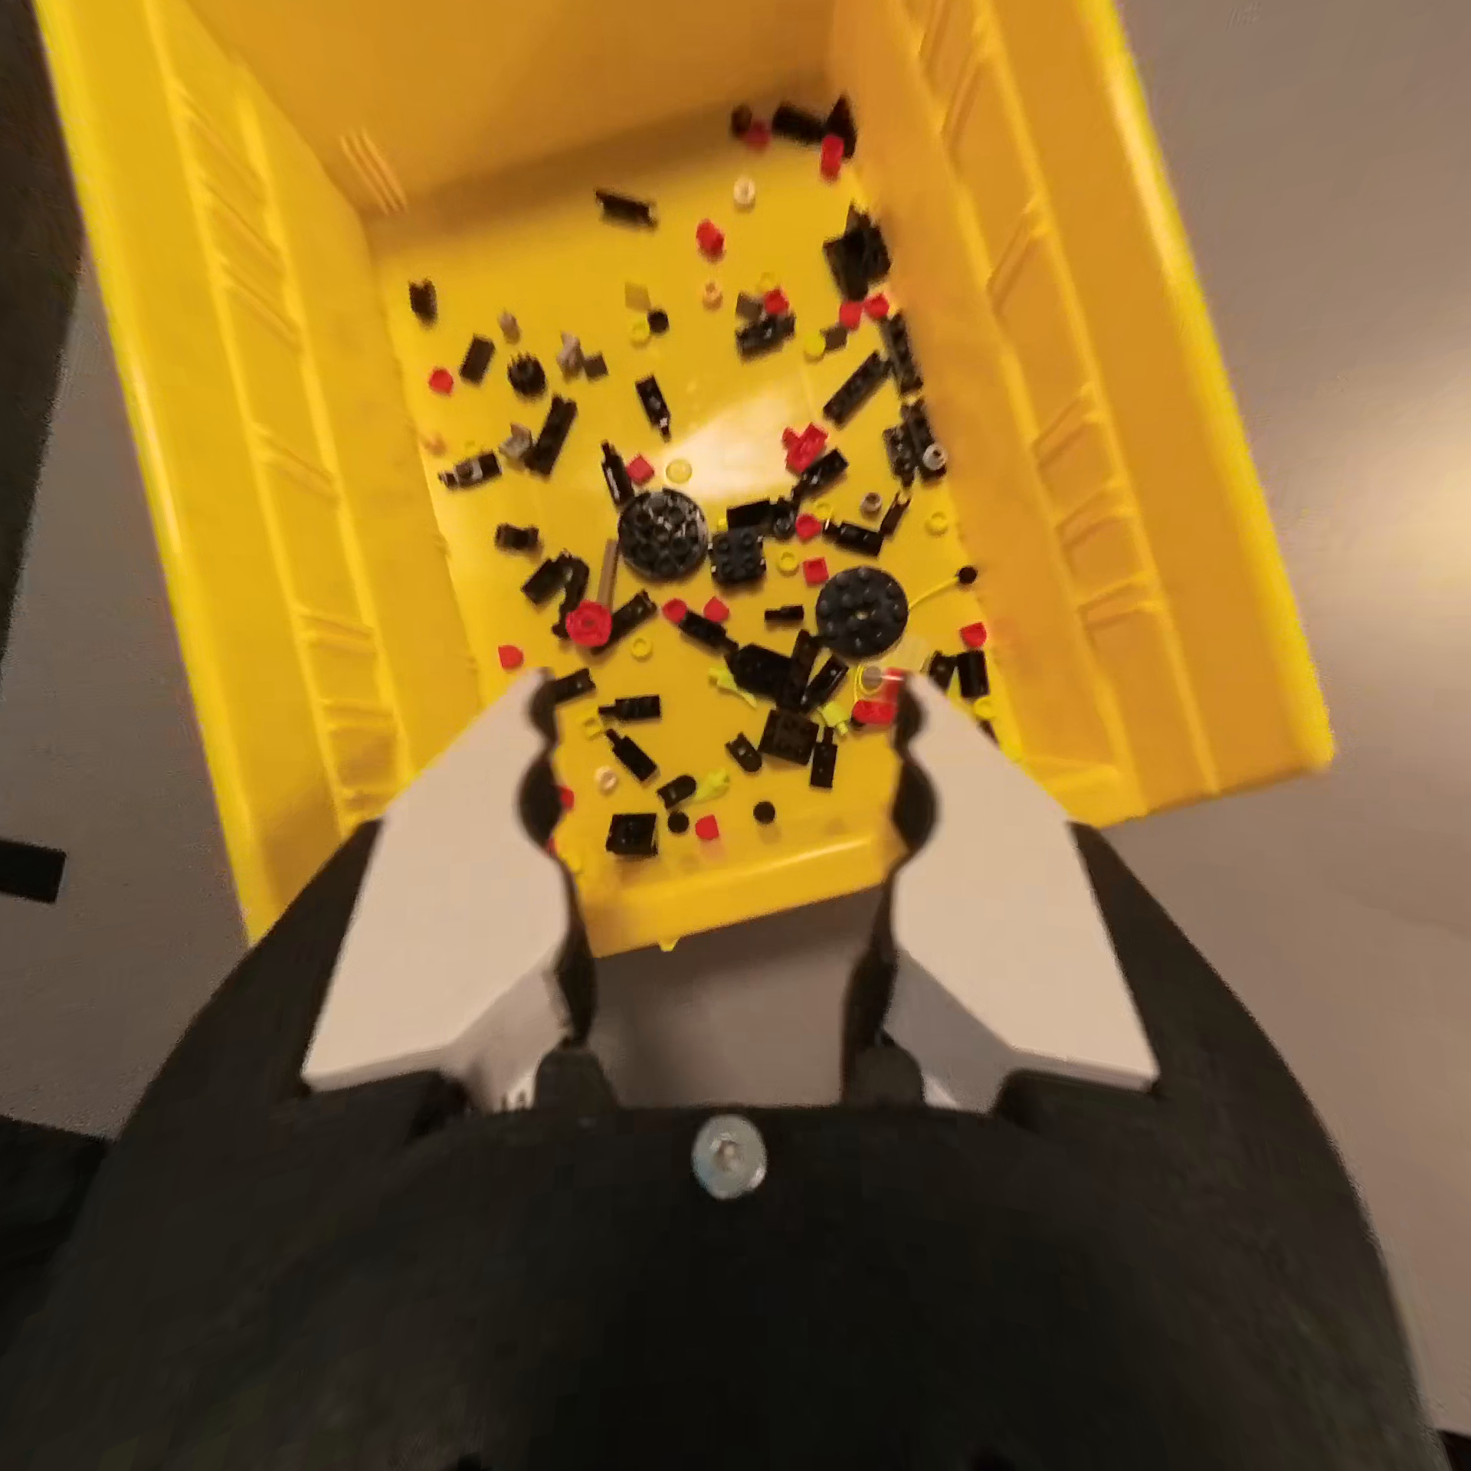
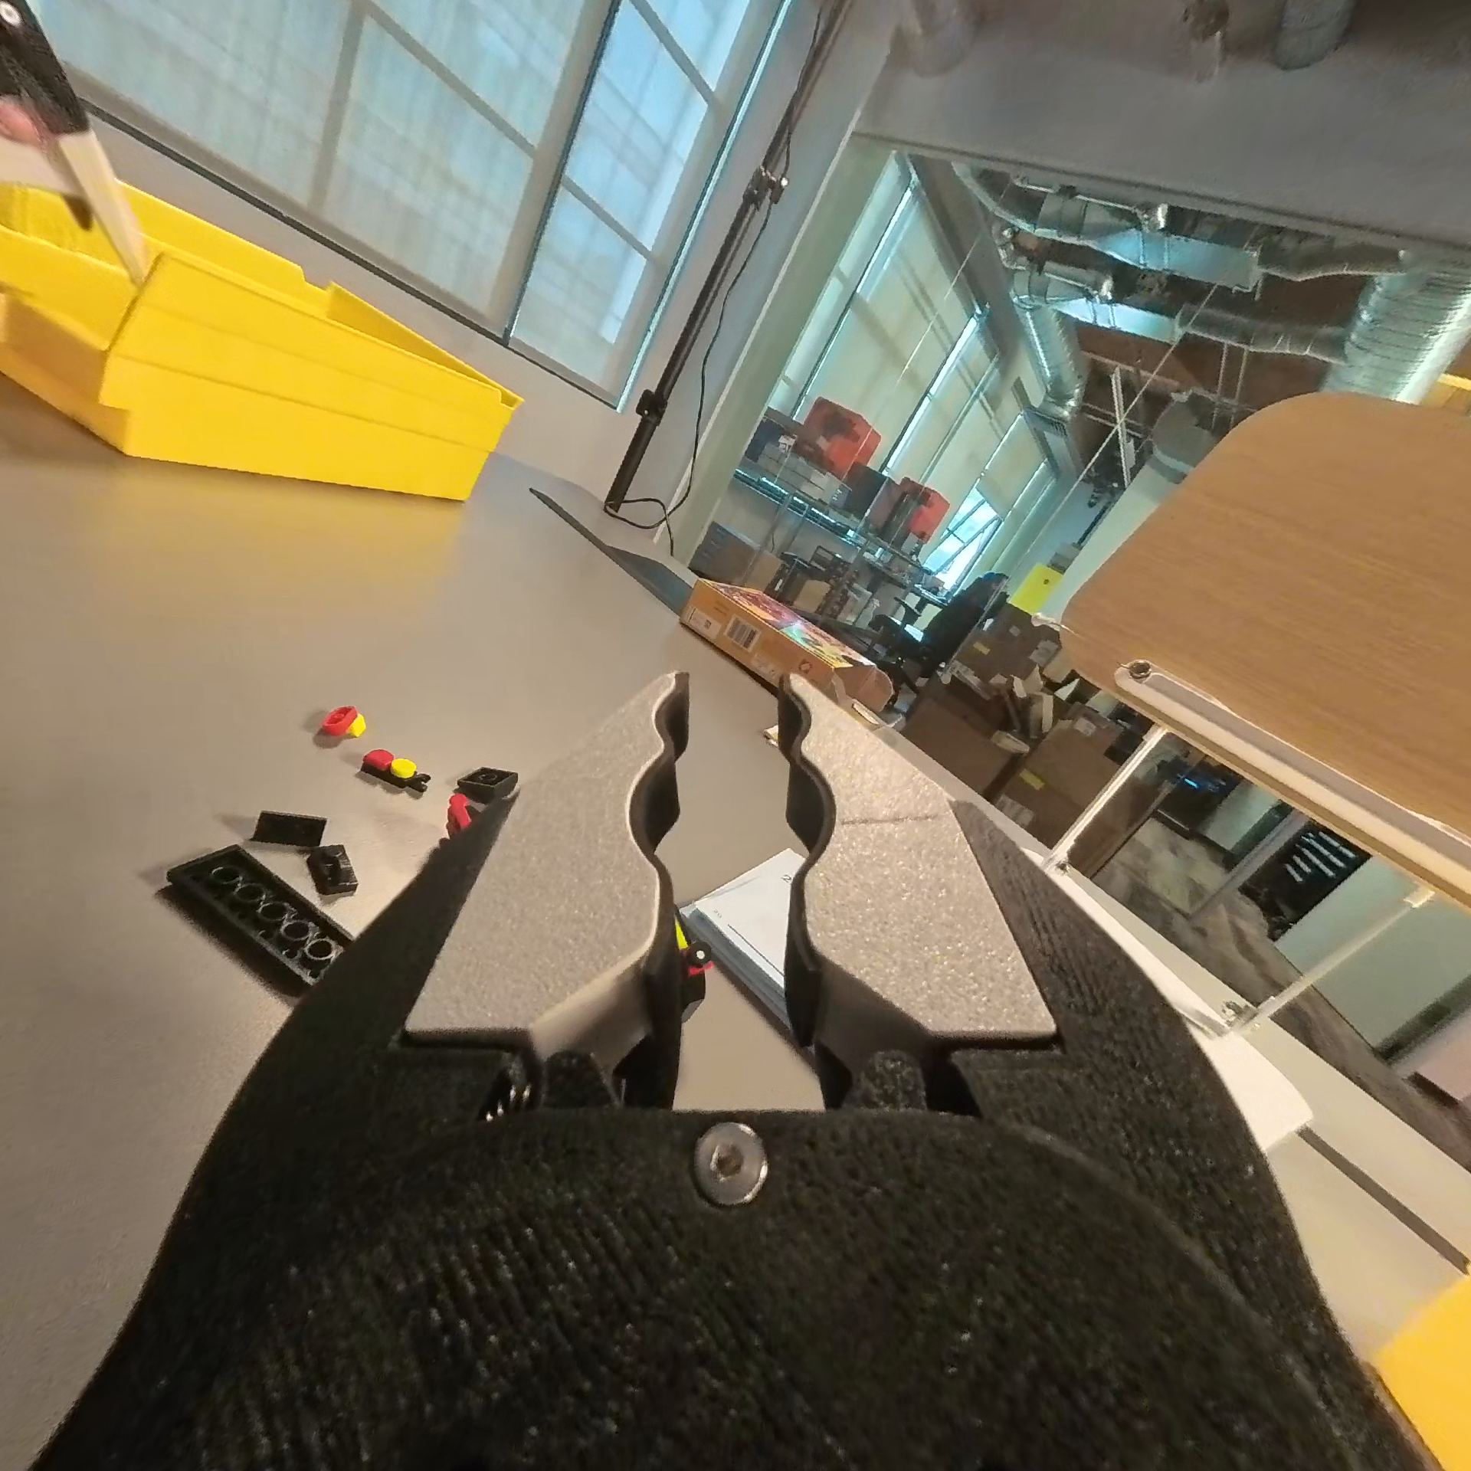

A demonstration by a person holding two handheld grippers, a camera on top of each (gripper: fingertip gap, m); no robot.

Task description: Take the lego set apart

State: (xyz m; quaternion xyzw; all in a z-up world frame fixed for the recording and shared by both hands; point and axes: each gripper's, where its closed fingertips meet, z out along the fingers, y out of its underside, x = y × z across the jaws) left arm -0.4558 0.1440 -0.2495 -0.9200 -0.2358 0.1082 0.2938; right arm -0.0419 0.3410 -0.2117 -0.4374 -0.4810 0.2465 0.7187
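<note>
**Both jaws open, pieces split between bin and table**

Jaws stand wide apart and empty on the left gripper [image 1: 724, 692], which hangs over the yellow bin [image 1: 263, 446]. Seen from the left wrist, loose lego pieces [image 1: 700, 557] cover the bin's glossy ribbed floor: small black plates, red studs, and two round black discs [image 1: 665, 532] near centre.

From the right wrist, the right gripper [image 2: 734, 704] shows a narrower gap with nothing between its wavy grey pads. At nine o'clock, on the matt grey table [image 2: 239, 573], lie a long black plate [image 2: 259, 915] and small red-and-yellow bits [image 2: 396, 768]. These look light, hard and slippery; pinching the plate across its long edges seems safest.
</note>
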